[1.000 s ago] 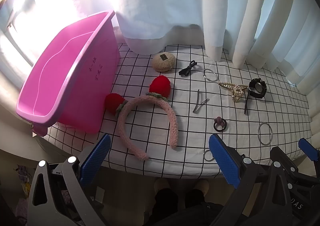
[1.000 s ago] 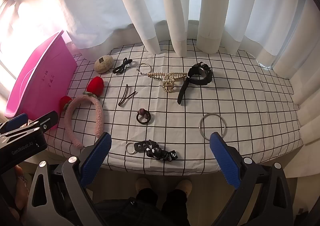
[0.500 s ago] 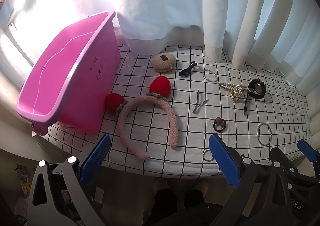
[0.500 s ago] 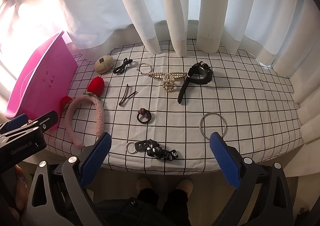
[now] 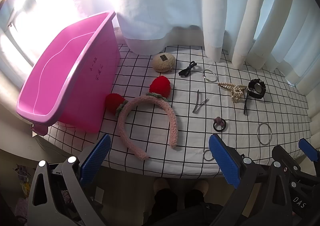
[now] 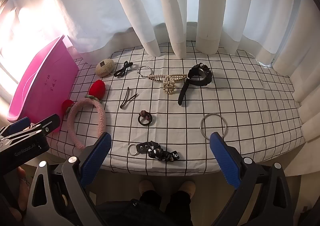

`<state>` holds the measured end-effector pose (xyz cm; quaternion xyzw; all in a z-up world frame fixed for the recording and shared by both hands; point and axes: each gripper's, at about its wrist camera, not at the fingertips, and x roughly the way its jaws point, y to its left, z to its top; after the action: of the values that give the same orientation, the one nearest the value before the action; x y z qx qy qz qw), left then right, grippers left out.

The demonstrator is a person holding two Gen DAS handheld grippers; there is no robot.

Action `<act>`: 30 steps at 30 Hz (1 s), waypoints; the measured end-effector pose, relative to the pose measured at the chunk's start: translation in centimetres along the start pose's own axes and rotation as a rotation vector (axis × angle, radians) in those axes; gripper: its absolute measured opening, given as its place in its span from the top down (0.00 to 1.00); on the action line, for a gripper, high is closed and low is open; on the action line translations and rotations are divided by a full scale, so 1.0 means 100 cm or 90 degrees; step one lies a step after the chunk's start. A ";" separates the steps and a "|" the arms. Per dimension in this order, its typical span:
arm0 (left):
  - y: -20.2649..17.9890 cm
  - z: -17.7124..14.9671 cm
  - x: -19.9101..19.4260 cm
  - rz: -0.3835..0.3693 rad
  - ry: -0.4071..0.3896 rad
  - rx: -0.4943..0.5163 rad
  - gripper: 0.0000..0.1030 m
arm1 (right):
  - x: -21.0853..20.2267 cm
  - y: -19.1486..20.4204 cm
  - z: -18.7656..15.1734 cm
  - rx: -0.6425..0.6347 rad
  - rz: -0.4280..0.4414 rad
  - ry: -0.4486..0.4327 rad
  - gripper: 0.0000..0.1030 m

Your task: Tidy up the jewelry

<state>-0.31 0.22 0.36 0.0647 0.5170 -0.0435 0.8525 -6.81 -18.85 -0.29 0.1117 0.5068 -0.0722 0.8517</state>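
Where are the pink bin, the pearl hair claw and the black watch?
pink bin (image 5: 104,77), left wrist view, front wall.
pearl hair claw (image 6: 168,79), right wrist view, pearl-covered middle.
black watch (image 6: 200,74), right wrist view, its case.

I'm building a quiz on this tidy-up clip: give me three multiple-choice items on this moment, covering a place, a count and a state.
1. Where does the big pink plastic tub stand?
A. left end of the table
B. right end
C. on the floor

2. How many red pom-poms does the fluffy pink headband carry?
A. one
B. two
C. three

3. How is the left gripper?
A. shut on the headband
B. shut, empty
C. open, empty

Key: 1 A, the tub sits on the checked white tablecloth at its left end. 2 B, two red balls sit on the band's top. 3 C, its blue pads are spread wide with nothing between them; the right gripper is likewise.
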 end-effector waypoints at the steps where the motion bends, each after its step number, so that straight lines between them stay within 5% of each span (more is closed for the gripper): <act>1: 0.000 0.000 0.000 0.000 0.000 0.000 0.06 | 0.000 0.000 0.000 0.000 0.001 -0.002 0.09; 15: 0.003 -0.007 0.008 -0.006 0.014 -0.007 0.06 | 0.006 -0.007 -0.008 0.006 0.028 0.003 0.09; 30: 0.048 -0.062 0.070 -0.018 0.090 -0.077 0.06 | 0.059 -0.040 -0.052 0.029 0.106 0.066 0.09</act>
<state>-1.85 5.92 -8.38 0.0089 0.5782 -0.0198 0.8156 -9.38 -21.36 -8.37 0.1765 0.5371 -0.0070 0.8248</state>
